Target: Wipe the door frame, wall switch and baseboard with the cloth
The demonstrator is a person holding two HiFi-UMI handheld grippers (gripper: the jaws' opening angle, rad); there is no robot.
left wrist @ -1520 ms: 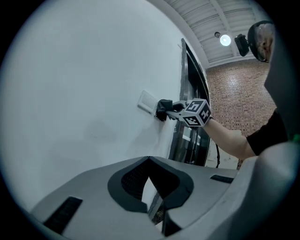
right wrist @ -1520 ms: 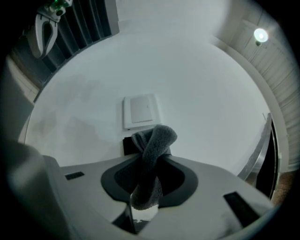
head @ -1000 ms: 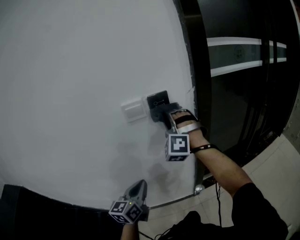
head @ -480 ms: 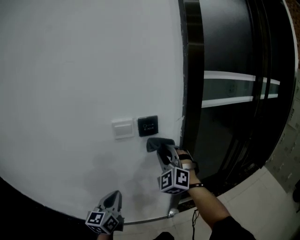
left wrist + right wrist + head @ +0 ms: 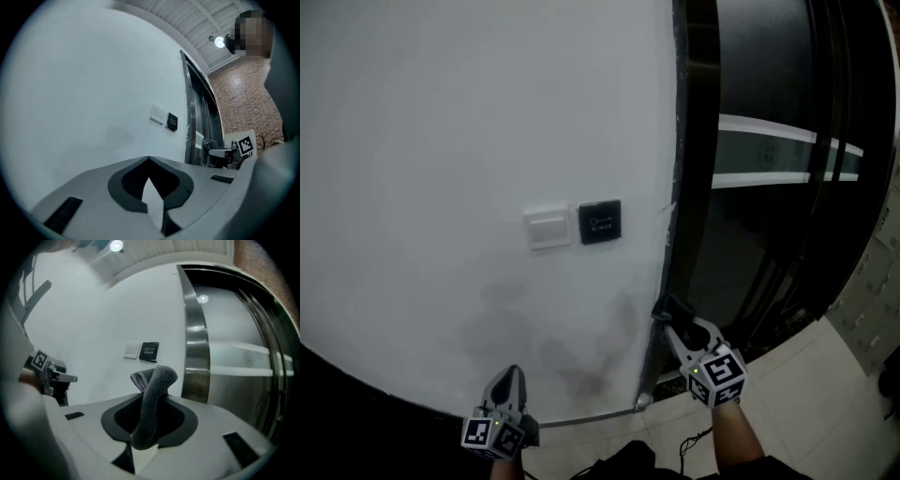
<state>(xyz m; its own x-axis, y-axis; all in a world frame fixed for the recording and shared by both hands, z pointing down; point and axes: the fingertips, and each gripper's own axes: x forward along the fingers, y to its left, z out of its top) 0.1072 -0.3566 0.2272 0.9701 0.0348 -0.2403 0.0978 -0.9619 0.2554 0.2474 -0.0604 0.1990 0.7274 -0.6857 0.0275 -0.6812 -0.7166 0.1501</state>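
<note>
Our right gripper [image 5: 678,327] pinches the soft, light cloth [image 5: 154,389] by a bunched fold, surely the best hold, low beside the door frame [image 5: 695,187], while our left gripper [image 5: 508,379] hangs closed and empty.

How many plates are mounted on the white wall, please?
2. A white switch plate sits at mid-height on the wall, and a black plate is just to its right, nearer the door frame. None appears hidden.

Bare wall [image 5: 441,141] open leftward; door frame [image 5: 696,141] blocks right; switch [image 5: 547,229] protrudes.
</note>
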